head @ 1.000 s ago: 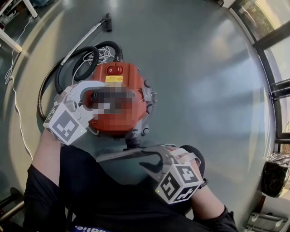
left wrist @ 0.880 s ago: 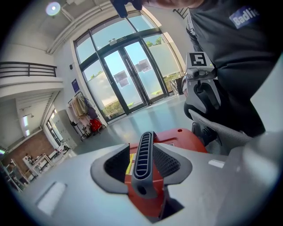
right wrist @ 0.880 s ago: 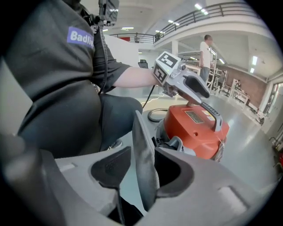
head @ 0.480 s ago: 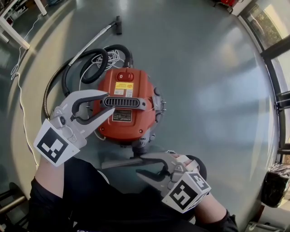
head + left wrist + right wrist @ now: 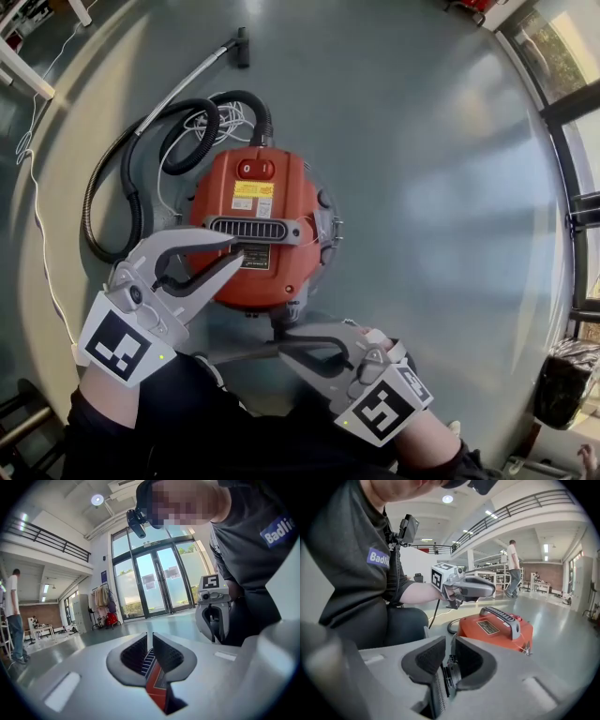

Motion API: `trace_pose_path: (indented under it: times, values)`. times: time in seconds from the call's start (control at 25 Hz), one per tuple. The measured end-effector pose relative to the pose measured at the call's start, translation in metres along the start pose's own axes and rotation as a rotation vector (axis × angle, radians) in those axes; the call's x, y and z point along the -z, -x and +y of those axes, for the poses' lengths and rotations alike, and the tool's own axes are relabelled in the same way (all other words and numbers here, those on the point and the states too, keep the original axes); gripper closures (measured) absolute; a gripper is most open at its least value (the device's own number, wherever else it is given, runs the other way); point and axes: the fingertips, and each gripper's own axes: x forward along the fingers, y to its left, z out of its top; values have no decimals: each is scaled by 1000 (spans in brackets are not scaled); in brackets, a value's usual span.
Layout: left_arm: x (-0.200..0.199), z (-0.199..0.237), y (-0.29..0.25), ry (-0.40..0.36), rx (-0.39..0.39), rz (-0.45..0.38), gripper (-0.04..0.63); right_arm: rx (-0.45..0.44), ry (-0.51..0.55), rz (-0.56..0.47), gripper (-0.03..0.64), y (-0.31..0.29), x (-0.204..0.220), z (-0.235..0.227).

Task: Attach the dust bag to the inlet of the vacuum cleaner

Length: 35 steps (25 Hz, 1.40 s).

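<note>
Vacuum cleaner point(image 5: 272, 202) on the floor point(image 5: 422, 141); left tool point(image 5: 234, 251) above its handle point(image 5: 253, 228), right tool point(image 5: 286, 342) at its near edge, both just closing, narrowly apart, empty. No dust bag discerned. The handle could be missed by prematurely narrowed jaws.

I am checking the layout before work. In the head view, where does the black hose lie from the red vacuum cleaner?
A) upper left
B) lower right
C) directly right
A: the black hose coils at the upper left of the red vacuum cleaner, toward the picture's top.
</note>
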Motion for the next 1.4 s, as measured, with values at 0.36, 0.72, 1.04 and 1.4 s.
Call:
trace_pose_path:
  times: [0.36,0.72,1.04,1.4]
  values:
    - [-11,-2,0,47,4,36,561,47,-83,12,577,9,0,-14]
    - [-55,-7,18,132,-15,115,571,29,-185,15,592,36,-37,-7]
    - [-136,-5,54,234,-56,145,577,1,-243,45,592,87,-109,14]
    - [-253,6,112,246,-122,171,578,-5,-245,76,601,157,-194,49]
